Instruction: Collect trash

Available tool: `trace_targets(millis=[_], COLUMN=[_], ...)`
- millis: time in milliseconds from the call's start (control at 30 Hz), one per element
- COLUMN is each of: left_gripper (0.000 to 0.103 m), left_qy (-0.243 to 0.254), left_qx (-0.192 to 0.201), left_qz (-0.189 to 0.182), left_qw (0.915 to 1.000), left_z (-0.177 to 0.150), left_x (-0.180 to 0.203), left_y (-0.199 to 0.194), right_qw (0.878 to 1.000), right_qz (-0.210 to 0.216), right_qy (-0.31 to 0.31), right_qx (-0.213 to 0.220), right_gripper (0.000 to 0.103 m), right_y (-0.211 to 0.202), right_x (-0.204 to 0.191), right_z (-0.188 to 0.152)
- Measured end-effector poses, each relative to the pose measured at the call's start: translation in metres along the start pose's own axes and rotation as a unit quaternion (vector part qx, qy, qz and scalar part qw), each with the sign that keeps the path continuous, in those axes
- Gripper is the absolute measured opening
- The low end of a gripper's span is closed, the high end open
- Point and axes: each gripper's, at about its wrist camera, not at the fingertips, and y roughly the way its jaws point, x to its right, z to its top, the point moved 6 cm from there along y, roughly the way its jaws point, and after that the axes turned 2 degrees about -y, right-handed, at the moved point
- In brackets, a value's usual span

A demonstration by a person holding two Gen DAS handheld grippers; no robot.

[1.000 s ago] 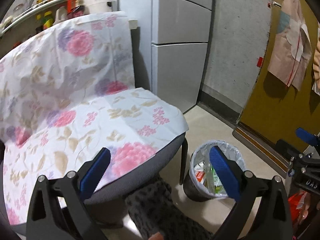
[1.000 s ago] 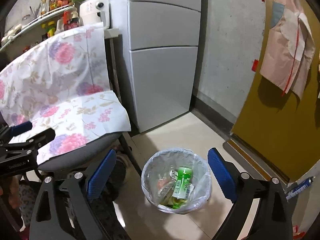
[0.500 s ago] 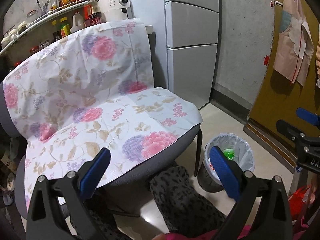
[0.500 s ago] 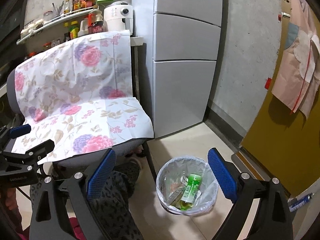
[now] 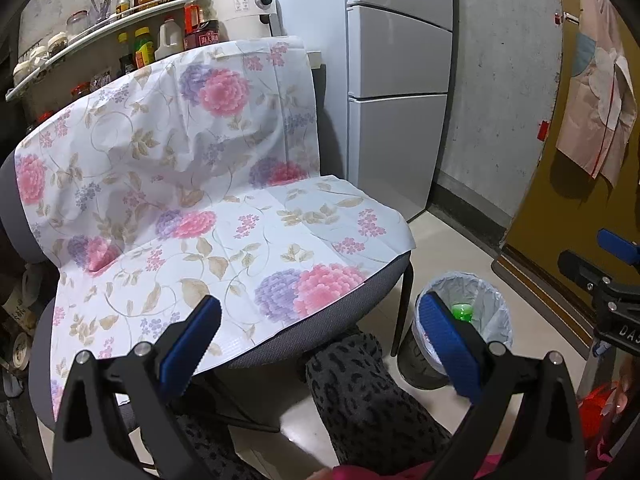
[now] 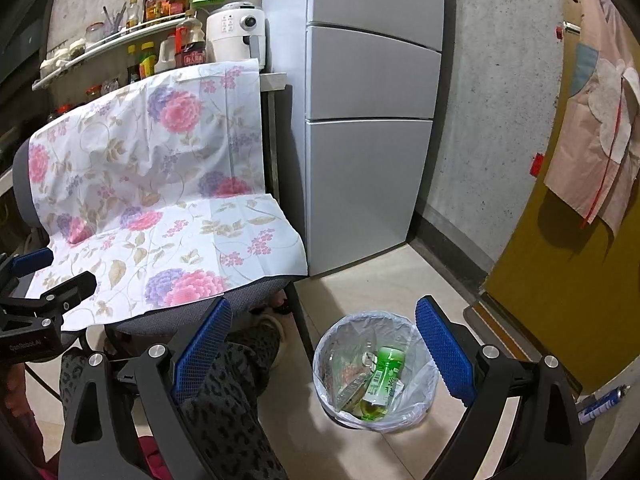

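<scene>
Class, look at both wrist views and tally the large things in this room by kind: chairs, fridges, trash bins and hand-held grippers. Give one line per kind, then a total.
Chair with floral cover: 1
Fridge: 1
Trash bin, lined and holding a green bottle: 1
Hand-held grippers, left hand-held gripper and right hand-held gripper, both open and empty: 2
Total: 5

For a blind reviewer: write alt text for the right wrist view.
The open, empty right gripper hangs above a lined trash bin holding a green bottle and wrappers. Left stands a floral-covered chair, behind it a grey fridge.
</scene>
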Motion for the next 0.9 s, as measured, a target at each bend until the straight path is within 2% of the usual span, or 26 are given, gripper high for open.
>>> trace_targets(millis=[900], left_gripper=[0.097], left_qy=[-0.017], left_qx=[0.013], left_qz=[0.006], left_qw=[0.9998], left_z=[0.0044], left_x=[-0.0052], left_y=[-0.0084], right_qw=[1.0], right_qz=[-0.001], right_qy=[0.004], right_qx=[0.0], right_gripper=[0.092], right_y=[0.0024], right_x=[-0.0029], right_z=[-0.0001])
